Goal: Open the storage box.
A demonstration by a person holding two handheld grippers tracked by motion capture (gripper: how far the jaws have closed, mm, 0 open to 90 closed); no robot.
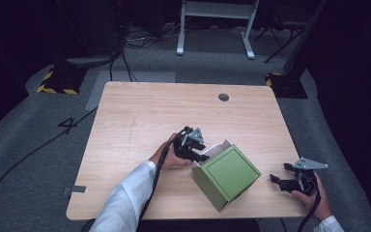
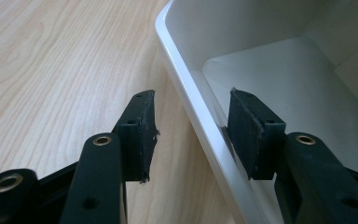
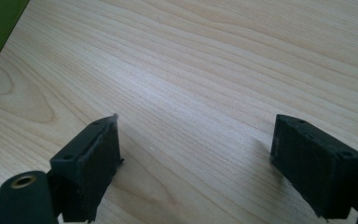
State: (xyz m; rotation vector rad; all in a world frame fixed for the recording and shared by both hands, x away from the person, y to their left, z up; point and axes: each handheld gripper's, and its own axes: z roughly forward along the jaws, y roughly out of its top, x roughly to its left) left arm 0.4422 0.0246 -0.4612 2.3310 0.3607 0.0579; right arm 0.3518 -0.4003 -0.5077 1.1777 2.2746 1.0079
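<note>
So the left gripper (image 1: 197, 151) is up against the open end of the green box (image 1: 227, 177), which sits near the front edge of the desk (image 1: 140, 111). In the left gripper view its jaws are parted and straddle the box's white rim (image 2: 191, 93), one pad (image 2: 249, 135) inside, one outside, not clamped yet. Looks like the grab-the-wall step; next it just needs to squeeze. Right gripper (image 1: 284, 181) hovers wide open over bare desk to the right of the box, holding nothing.
</note>
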